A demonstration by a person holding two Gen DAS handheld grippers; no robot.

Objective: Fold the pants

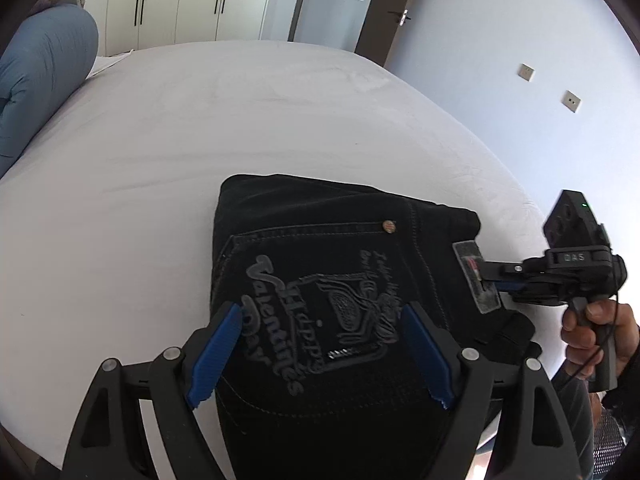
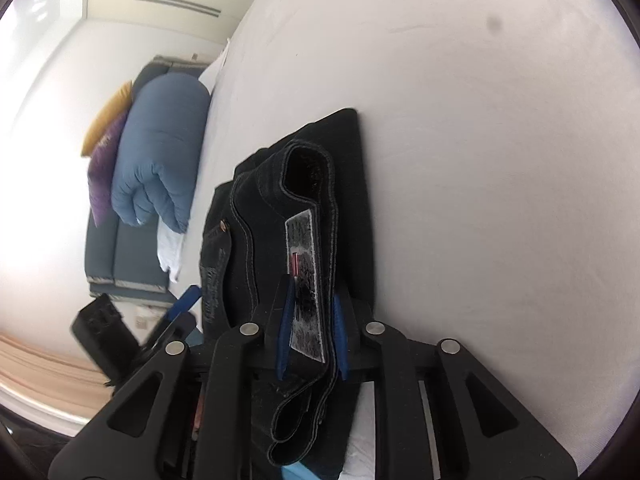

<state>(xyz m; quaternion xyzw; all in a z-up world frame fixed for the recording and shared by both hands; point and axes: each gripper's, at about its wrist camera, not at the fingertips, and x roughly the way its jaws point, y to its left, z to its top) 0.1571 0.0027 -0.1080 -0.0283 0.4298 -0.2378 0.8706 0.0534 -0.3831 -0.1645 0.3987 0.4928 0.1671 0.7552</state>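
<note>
The black pants lie folded into a thick stack on the white bed, back pocket with grey lettering on top. My left gripper is open, its blue pads spread above the pocket, not holding cloth. My right gripper comes in from the right at the waistband's grey label. In the right wrist view my right gripper is shut on the waistband at the label, pads on either side of it.
A blue rolled duvet lies at the bed's far left, also in the right wrist view with purple and yellow cushions. White wardrobes and a door stand beyond the bed. The bed edge runs close to the pants on the right.
</note>
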